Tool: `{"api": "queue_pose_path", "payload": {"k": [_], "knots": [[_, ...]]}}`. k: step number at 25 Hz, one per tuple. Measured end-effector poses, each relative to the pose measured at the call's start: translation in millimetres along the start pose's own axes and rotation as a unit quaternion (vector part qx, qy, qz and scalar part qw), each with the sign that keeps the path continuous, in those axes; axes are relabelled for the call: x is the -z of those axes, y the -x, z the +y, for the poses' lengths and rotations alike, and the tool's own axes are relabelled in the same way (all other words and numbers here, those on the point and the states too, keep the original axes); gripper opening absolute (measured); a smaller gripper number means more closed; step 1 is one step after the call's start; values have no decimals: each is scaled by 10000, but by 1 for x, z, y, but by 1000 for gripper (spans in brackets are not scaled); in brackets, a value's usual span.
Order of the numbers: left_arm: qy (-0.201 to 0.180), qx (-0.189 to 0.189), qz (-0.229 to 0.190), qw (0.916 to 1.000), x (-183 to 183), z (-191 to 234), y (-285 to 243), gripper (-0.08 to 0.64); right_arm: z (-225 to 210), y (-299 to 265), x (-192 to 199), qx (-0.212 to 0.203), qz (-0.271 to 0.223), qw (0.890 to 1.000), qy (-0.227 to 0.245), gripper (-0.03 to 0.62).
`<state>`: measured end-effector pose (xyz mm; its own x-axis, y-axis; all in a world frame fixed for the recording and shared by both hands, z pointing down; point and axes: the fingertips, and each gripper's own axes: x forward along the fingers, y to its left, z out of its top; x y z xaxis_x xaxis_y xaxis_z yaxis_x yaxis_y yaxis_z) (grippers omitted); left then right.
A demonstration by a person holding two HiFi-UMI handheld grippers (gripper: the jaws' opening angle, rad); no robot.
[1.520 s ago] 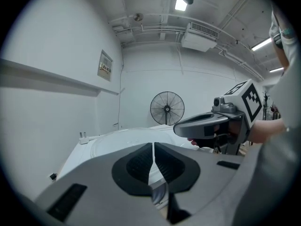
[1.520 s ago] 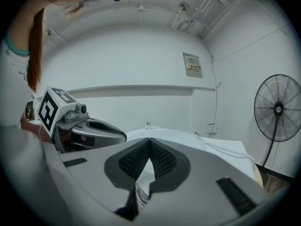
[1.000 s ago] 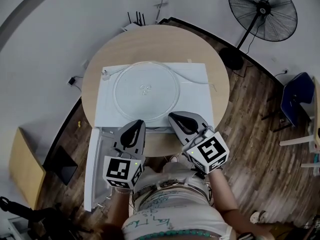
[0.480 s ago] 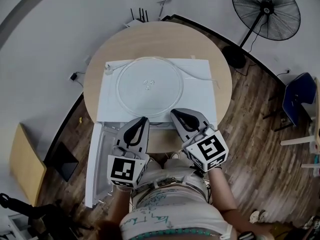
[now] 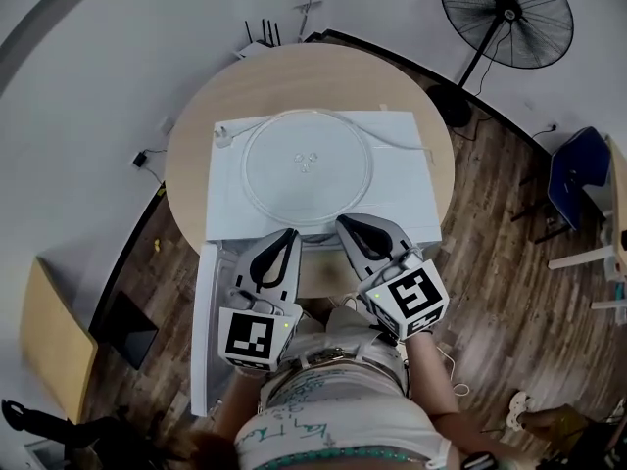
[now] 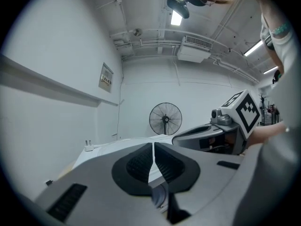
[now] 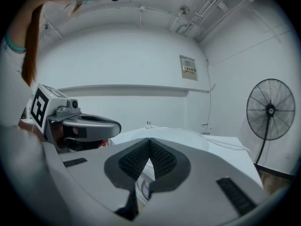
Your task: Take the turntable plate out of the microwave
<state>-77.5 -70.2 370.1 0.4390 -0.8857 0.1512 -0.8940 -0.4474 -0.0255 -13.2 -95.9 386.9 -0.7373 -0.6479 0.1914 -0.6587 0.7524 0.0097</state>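
Observation:
The round glass turntable plate (image 5: 307, 164) lies flat on top of the white microwave (image 5: 402, 209), which stands on a round wooden table (image 5: 294, 71). My left gripper (image 5: 286, 235) and right gripper (image 5: 343, 225) sit side by side at the microwave's front edge, just short of the plate's near rim. Both are shut with nothing between the pads. In the left gripper view the shut left gripper (image 6: 153, 147) points over the white top, with the right gripper (image 6: 207, 135) beside it. From the right gripper (image 7: 149, 141), the plate (image 7: 164, 134) shows just beyond the tips.
The microwave door (image 5: 211, 311) hangs open at the lower left. A plug and white cable (image 5: 224, 135) lie on the microwave's top beside the plate. A standing fan (image 5: 506, 16) and a blue chair (image 5: 578, 179) are on the wooden floor to the right.
The head view has drifted so the table and microwave sit further right. Both grippers have shifted slightly and remain shut at the microwave's front edge. The plate has not moved.

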Motion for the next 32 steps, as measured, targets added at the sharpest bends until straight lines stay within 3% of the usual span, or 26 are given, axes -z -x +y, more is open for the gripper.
{"api": "queue_pose_path", "payload": {"k": [17, 23, 26, 32], "knots": [[151, 274, -312, 9990, -11, 7, 16, 21, 36, 5, -15, 418, -307, 9986, 74, -9], [129, 176, -428, 9988, -15, 2, 9, 23, 33, 12, -15, 340, -329, 9988, 96, -9], [107, 170, -437, 9988, -17, -1, 6, 21, 32, 12, -13, 282, -112, 9995, 44, -9], [232, 98, -370, 9990, -17, -2, -1, 22, 25, 8, -15, 124, -305, 9994, 99, -9]]}}
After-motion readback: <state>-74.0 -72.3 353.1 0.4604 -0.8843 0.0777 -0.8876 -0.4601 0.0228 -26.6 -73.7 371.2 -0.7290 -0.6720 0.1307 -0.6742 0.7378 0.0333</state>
